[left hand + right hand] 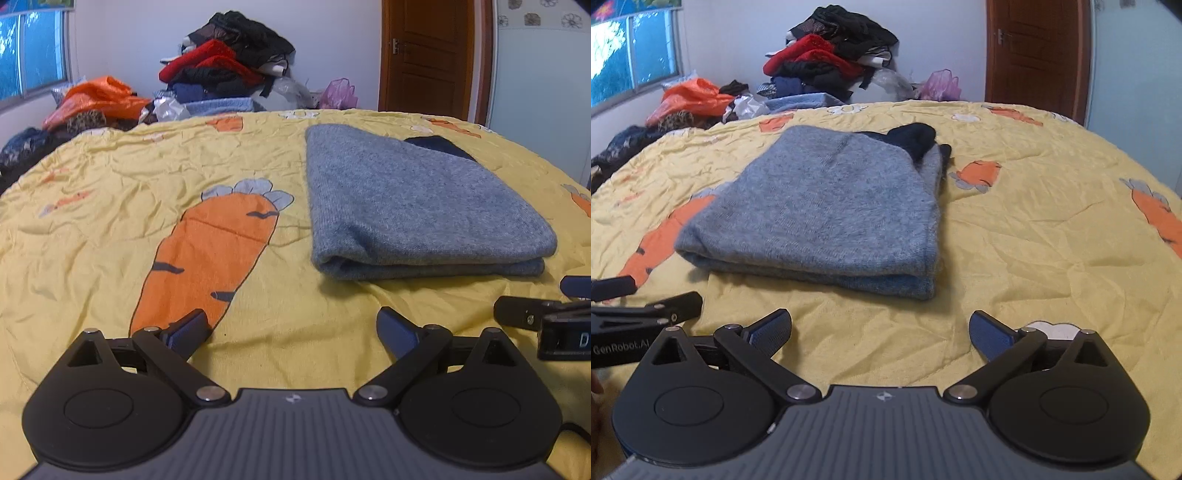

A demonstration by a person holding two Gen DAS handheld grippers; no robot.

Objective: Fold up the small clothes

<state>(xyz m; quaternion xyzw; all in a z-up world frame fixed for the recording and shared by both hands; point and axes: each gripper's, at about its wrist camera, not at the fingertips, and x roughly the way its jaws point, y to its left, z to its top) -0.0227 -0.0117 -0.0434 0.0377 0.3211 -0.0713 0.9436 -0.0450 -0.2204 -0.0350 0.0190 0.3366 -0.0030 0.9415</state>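
A grey knitted garment (pixel 413 206) lies folded into a thick rectangle on the yellow carrot-print bedspread (pixel 110 206). A dark navy part (pixel 912 138) pokes out at its far end. In the left wrist view my left gripper (pixel 291 326) hovers open just short of the garment's near left corner, nothing between its blue pads. My right gripper (pixel 881 328) is open too, right in front of the folded near edge (pixel 812 269), apart from it. Each gripper shows at the edge of the other's view: the right gripper (pixel 546 317) and the left gripper (pixel 646 306).
A tall heap of red, black and blue clothes (pixel 225 62) rises beyond the bed's far edge, with orange plastic bags (pixel 99 96) to its left and a pink bag (pixel 338 92) to its right. A brown door (pixel 428 55) stands at the back right, a window (pixel 33 51) at the left.
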